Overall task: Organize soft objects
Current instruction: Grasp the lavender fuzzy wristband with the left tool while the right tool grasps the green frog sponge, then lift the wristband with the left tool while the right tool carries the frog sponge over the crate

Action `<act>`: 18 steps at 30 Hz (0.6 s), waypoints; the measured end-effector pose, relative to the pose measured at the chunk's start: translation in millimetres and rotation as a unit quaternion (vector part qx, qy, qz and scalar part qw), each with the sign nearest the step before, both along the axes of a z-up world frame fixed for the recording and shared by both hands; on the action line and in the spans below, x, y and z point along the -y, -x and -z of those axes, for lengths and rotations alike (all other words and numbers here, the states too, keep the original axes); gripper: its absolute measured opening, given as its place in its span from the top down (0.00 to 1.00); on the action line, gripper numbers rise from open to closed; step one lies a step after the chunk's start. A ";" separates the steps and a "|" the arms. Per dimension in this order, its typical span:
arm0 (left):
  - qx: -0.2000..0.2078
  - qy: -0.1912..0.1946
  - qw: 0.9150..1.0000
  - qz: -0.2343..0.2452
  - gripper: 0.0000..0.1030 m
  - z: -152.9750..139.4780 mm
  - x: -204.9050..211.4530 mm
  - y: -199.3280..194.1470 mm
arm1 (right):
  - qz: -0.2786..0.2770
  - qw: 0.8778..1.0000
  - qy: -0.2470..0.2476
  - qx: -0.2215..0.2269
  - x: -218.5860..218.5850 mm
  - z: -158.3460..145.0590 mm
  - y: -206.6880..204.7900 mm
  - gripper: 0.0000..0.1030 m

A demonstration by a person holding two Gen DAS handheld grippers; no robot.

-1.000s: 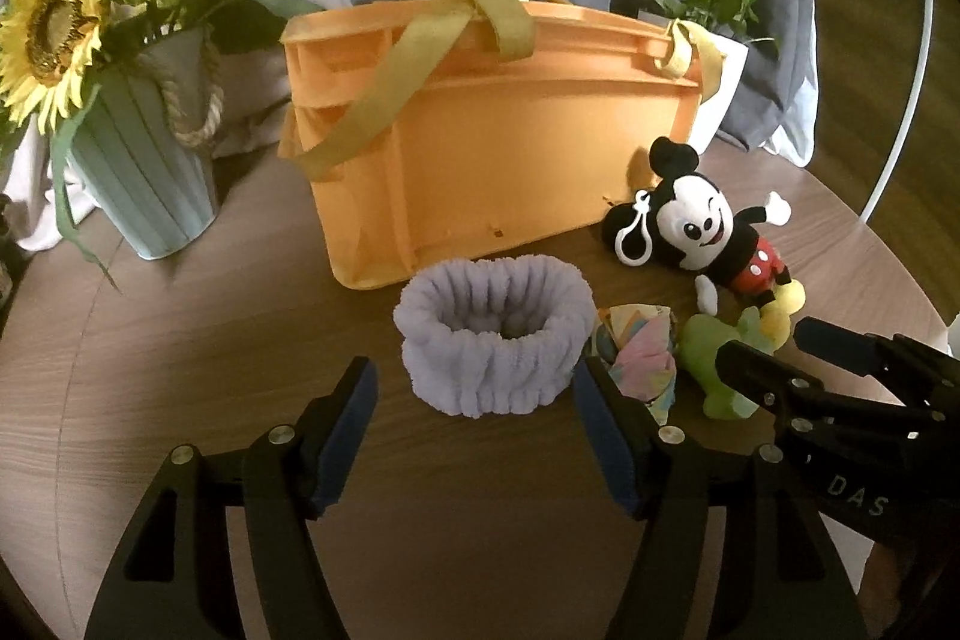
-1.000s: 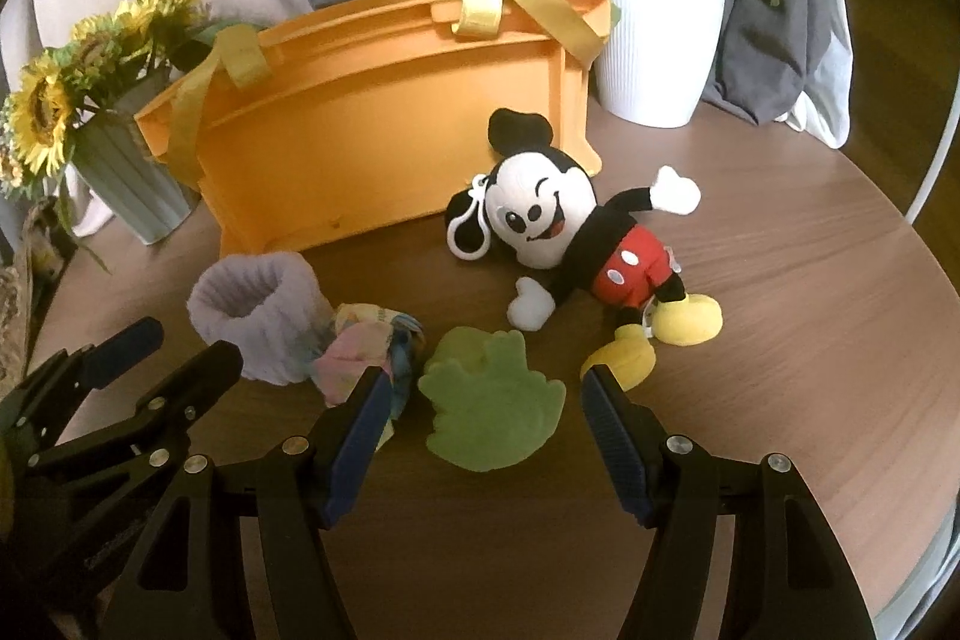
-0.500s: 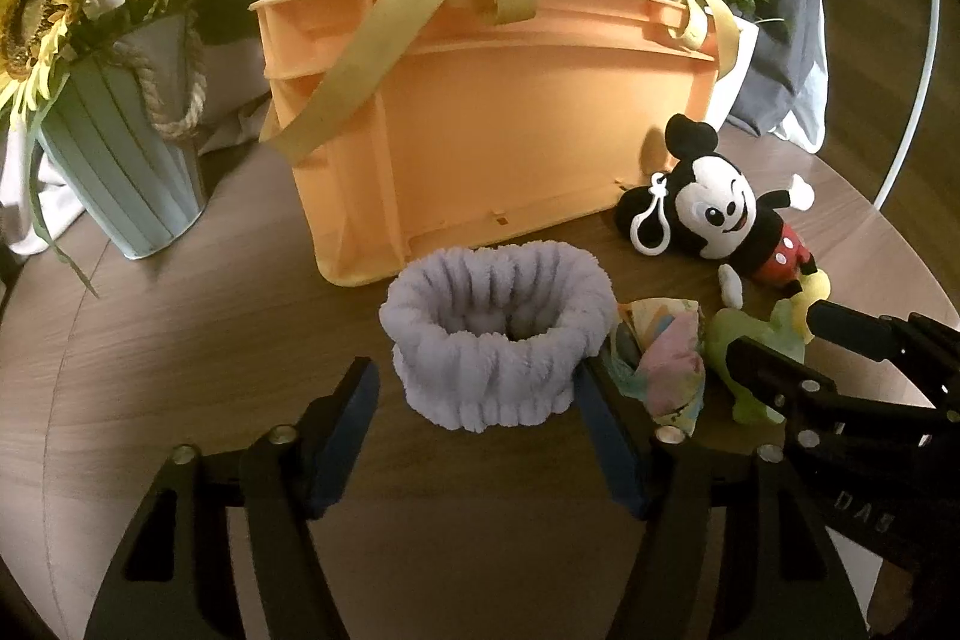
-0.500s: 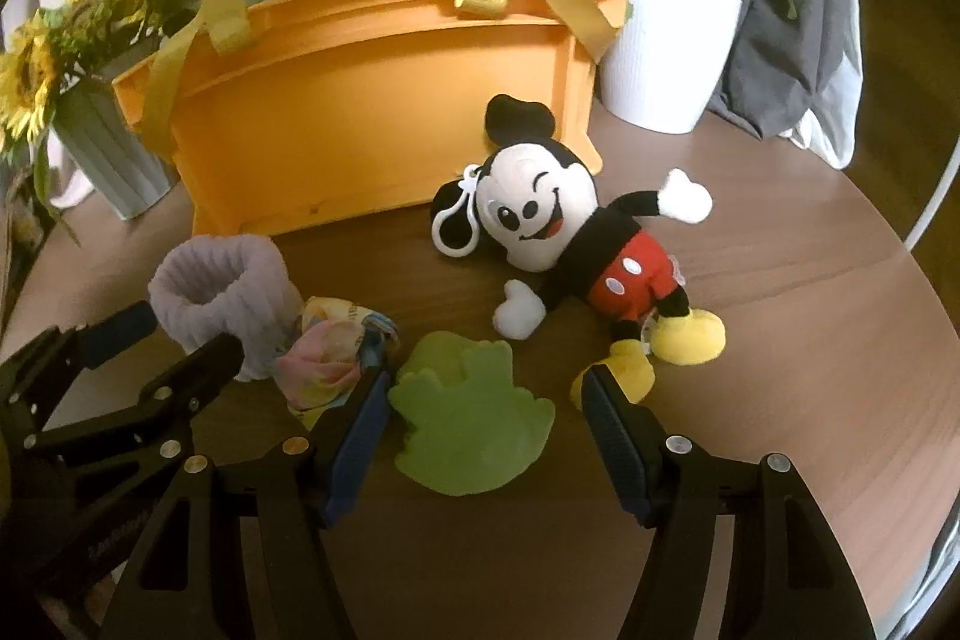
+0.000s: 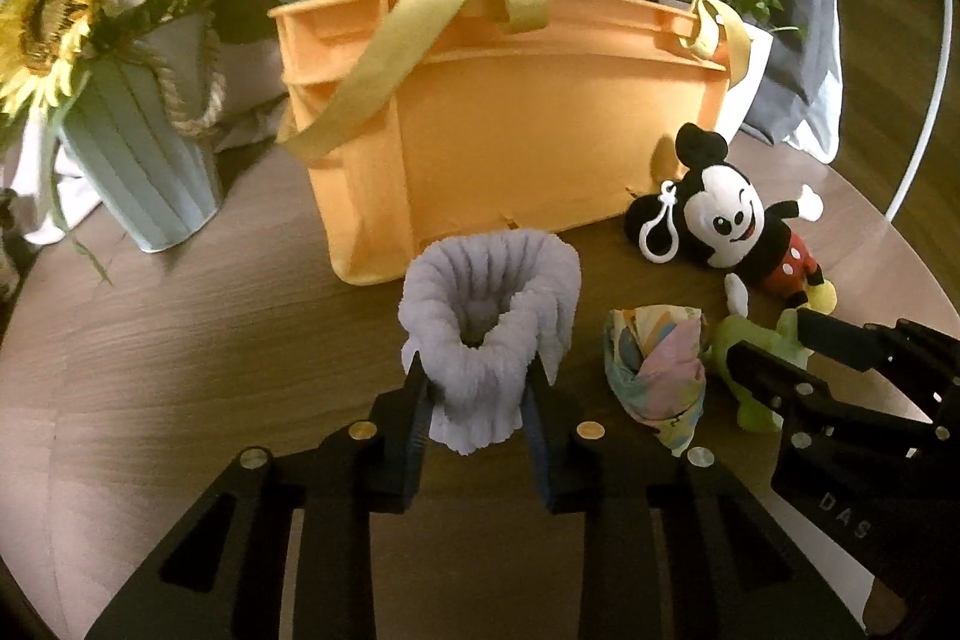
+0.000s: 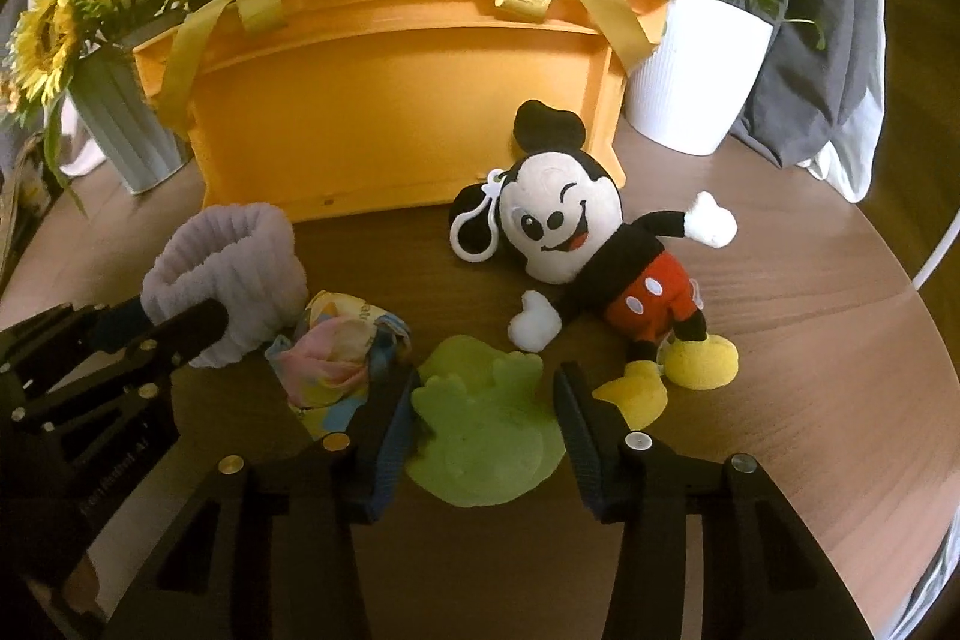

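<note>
Now lift straight up so the headband [image 5: 489, 322] clears the table [image 5: 180, 340], then carry it over the bag [image 5: 510, 124] rim behind. Your left gripper [image 5: 477, 388] is clamped on its near wall, squashing it. Your right gripper [image 6: 483, 400] stands apart around the green toy [image 6: 486, 430], not yet squeezing.
</note>
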State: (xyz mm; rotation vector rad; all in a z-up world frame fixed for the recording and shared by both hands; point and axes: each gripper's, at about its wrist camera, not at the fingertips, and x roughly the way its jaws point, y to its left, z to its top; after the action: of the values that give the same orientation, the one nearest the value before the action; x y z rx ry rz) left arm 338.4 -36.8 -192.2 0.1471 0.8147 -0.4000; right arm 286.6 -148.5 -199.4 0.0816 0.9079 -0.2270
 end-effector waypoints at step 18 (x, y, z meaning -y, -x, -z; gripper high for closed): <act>0.038 0.027 0.993 -0.107 0.73 -57.5 6.4 48.0 | -0.081 0.995 -0.033 0.055 32.0 -52.4 15.9 0.54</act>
State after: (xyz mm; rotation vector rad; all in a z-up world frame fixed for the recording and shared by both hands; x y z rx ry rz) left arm 290.4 -43.2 -134.7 0.0242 0.7354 -0.2133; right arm 270.7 -180.5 -147.0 0.0804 0.8070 -0.0402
